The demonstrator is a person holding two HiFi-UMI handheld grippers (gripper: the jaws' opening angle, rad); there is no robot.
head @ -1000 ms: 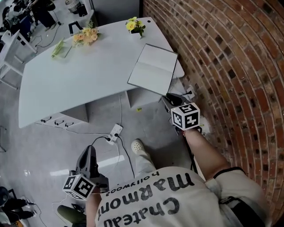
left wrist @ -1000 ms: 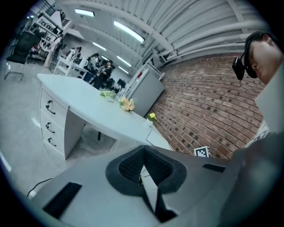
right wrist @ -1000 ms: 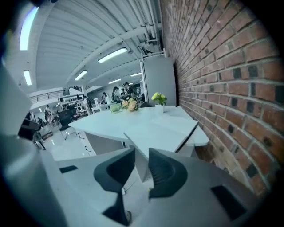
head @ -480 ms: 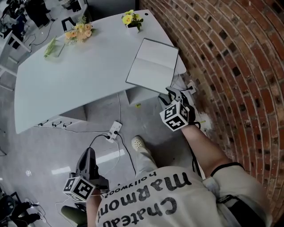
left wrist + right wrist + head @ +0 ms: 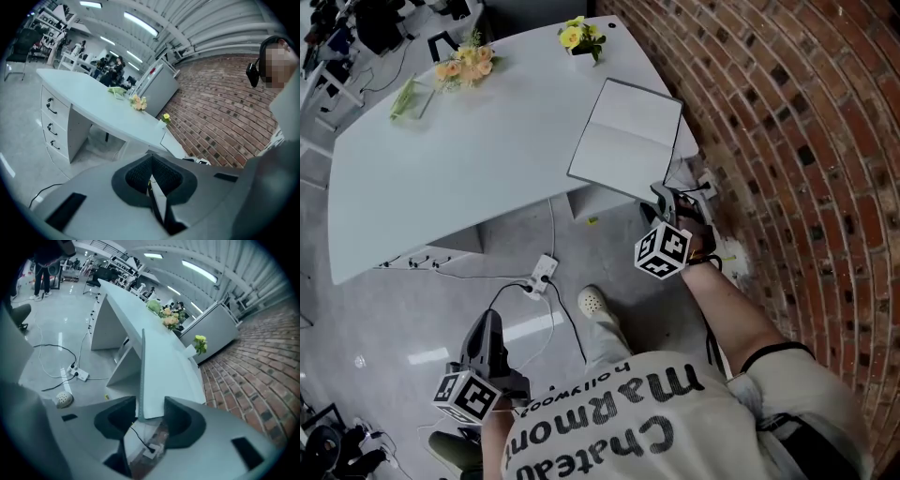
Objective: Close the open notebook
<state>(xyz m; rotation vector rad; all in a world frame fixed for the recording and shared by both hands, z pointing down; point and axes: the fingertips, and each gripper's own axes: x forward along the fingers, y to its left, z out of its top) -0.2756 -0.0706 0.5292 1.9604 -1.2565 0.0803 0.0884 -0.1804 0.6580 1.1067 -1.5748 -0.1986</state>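
Observation:
The open notebook [image 5: 628, 141] lies flat with pale pages at the right end of the grey table [image 5: 459, 169], next to the brick wall. My right gripper [image 5: 671, 199] is just below the table's edge at the notebook's near corner. Its jaws are opening. In the right gripper view the notebook's [image 5: 159, 376] near end shows in the gap of the right gripper [image 5: 149, 420], and the pads stand clear of it. My left gripper [image 5: 490, 321] hangs low at my left side, far from the table. Seen in its own view, the left gripper [image 5: 151, 176] is shut with nothing in it.
Yellow flowers [image 5: 579, 36] and a peach bouquet [image 5: 461, 66] sit at the table's far side. A brick wall [image 5: 787, 141] runs close along the right. On the floor lie a power strip [image 5: 542, 275] with cables and my shoe [image 5: 593, 306].
The right gripper has rolled, dropped a little and come up to the notebook's near corner, and its jaws have spread. The left gripper has barely shifted.

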